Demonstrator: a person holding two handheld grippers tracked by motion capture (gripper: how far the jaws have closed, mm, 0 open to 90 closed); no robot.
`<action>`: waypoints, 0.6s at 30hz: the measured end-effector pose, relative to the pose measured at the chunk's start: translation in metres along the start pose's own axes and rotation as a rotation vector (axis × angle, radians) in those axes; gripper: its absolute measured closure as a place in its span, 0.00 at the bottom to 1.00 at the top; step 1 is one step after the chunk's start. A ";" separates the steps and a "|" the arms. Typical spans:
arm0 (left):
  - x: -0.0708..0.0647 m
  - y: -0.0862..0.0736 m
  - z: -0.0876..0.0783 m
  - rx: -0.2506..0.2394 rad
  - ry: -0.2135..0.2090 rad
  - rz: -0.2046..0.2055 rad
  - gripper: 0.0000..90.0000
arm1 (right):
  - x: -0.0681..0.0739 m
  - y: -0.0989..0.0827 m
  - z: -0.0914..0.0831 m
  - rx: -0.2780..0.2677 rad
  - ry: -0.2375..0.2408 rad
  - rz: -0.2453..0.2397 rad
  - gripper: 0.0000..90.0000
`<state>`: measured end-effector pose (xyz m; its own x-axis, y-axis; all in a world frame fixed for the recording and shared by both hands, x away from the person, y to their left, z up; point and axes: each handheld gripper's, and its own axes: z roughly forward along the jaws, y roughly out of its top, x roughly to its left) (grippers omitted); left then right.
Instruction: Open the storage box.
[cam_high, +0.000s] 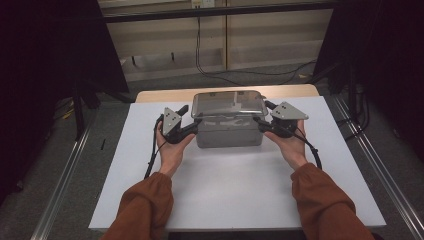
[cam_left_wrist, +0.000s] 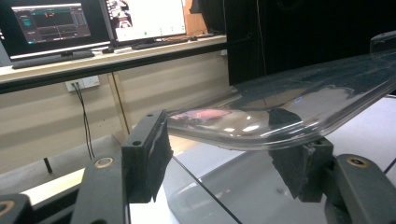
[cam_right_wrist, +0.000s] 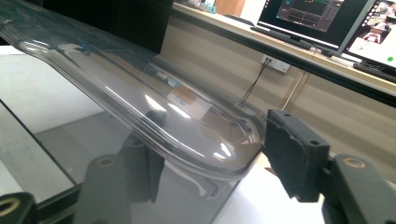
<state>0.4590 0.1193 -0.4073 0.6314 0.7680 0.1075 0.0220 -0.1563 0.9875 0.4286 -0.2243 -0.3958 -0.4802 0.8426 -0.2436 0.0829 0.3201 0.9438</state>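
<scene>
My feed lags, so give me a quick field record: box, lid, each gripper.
box: grey clear container on white table
lid: clear lid on top of it
left gripper: at lid's left end, rim between jaws, one pad touching
right gripper: at lid's right end, rim between jaws, contact unclear

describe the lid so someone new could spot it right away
Start at the white table and find the grey see-through box standing near its far edge. The lid is the clear, glossy sheet with rounded corners on top of that box, between the left gripper and right gripper; it alone reflects light.
</scene>
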 end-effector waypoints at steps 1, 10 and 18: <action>0.000 0.001 0.001 0.004 -0.003 -0.007 0.43 | -0.001 0.000 0.000 -0.005 0.000 0.006 0.47; 0.002 0.007 0.007 0.003 -0.009 -0.010 0.43 | -0.007 0.004 0.005 -0.033 0.002 0.028 0.51; 0.007 0.015 0.009 -0.005 -0.018 -0.007 0.45 | -0.009 0.011 0.008 -0.063 0.009 0.052 0.53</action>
<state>0.4703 0.1166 -0.3925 0.6448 0.7580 0.0983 0.0229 -0.1477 0.9888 0.4408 -0.2251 -0.3854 -0.4844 0.8534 -0.1925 0.0529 0.2483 0.9672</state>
